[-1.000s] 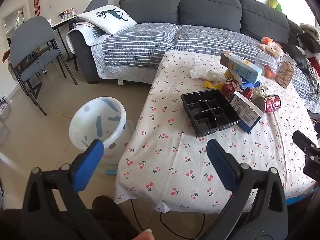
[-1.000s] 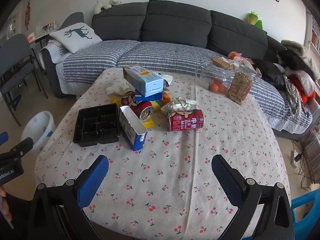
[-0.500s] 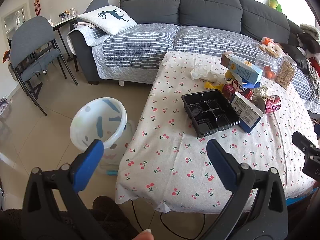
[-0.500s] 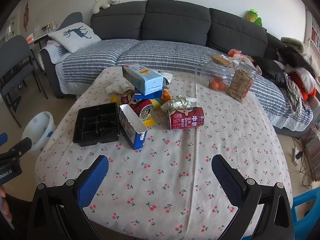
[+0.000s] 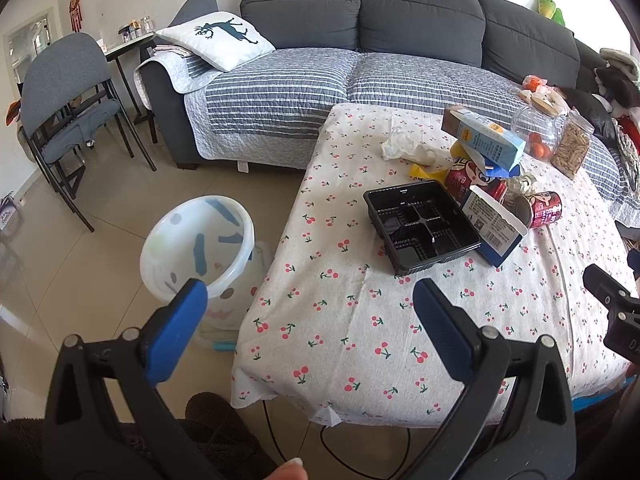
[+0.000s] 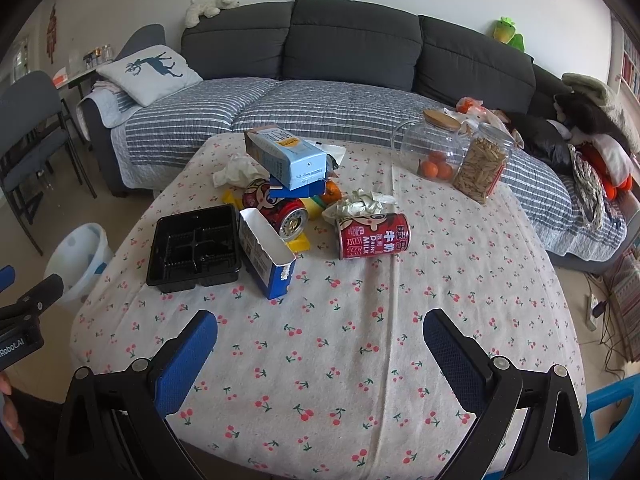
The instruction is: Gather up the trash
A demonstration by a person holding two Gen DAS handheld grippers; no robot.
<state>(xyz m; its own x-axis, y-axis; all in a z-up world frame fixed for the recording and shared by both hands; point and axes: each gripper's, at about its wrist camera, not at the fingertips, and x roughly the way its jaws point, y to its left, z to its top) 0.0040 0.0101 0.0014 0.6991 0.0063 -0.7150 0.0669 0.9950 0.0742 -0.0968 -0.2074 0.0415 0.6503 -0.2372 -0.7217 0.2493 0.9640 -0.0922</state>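
both grippers poised, nothing picked up yet

the left gripper [image 5: 308, 312] hung with its jaws spread wide and empty at the near edge of the table [image 5: 360, 320]; the right gripper [image 6: 320, 344] was likewise released, holding nothing. the trash lay well ahead of both: a black plastic tray [image 6: 196, 248], touching it an open blue carton [image 6: 268, 258], a red milk can [image 6: 374, 236] on its side, and behind them a pile of another can, a pale blue box [image 6: 288, 160] and crumpled tissue [image 6: 236, 170]. the white bin [image 5: 198, 246] stood on the floor ahead-left of the left gripper. the tray seemed the sensible first grab: pinch one thin wall, lift level, avoid nudging the carton. the cherry-print cloth looked loose and could drag. a grey sofa [image 6: 352, 52] ran behind the table, a chair [image 5: 64, 92] far left; the glass jars [image 6: 452, 152] probably were not trash.
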